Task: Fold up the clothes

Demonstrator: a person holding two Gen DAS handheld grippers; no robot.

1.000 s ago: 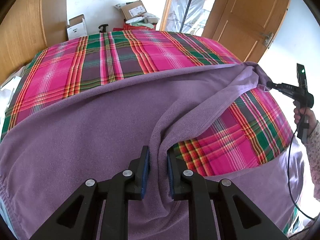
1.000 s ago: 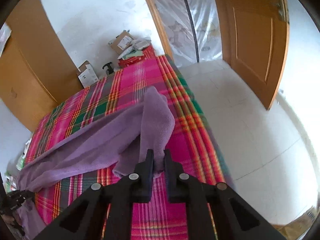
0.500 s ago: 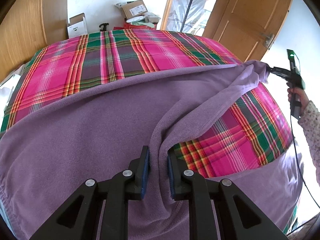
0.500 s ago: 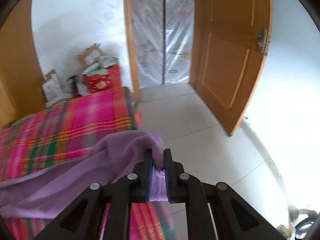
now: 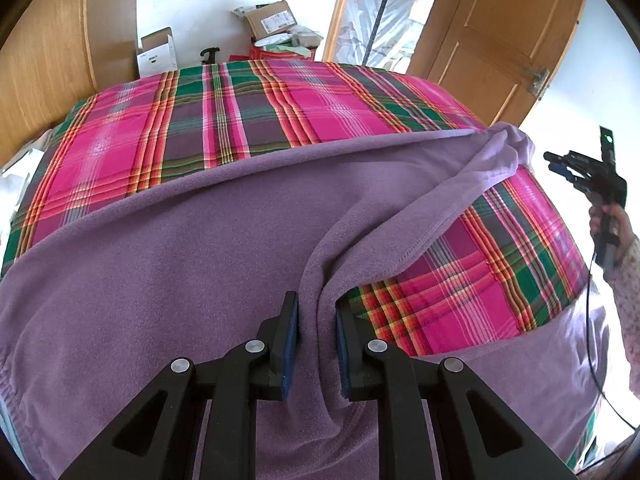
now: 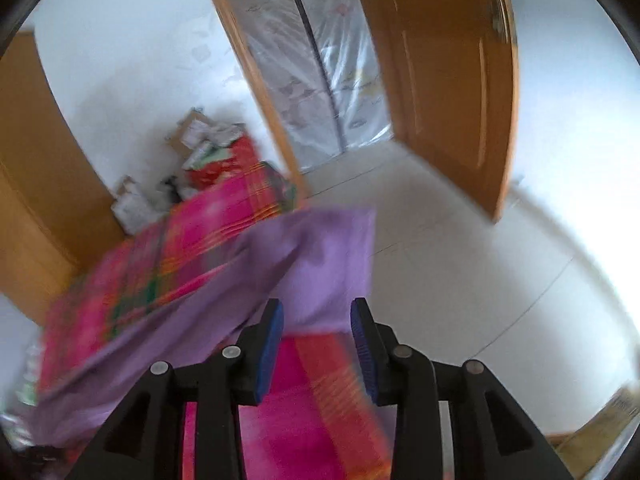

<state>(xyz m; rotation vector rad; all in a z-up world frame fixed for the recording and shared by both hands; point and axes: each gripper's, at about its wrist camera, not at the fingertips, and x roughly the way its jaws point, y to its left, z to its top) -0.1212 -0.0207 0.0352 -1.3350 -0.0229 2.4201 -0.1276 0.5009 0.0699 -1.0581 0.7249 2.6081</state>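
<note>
A large purple fleece garment (image 5: 180, 260) lies spread over a pink plaid bed cover (image 5: 240, 108). My left gripper (image 5: 317, 312) is shut on a bunched fold of the purple fleece at the near edge. One long purple section runs to the far right corner, where its end (image 5: 508, 152) rests on the bed. My right gripper (image 5: 560, 164) hovers just right of that end, held by a hand. In the blurred right wrist view, the right gripper (image 6: 317, 320) is open, and the purple cloth end (image 6: 320, 264) lies loose just beyond its fingers.
Cardboard boxes (image 5: 272, 20) and clutter sit beyond the bed's far end. A wooden wardrobe (image 5: 52, 52) stands at left, and an open wooden door (image 5: 500, 32) at right. A plastic-covered doorway (image 6: 320, 80) opens onto pale floor tiles (image 6: 460, 280) beside the bed.
My right gripper opened and let go of the purple cloth end, which dropped onto the bed corner. The right gripper pulled back a little. My left gripper stayed shut on the fold.
</note>
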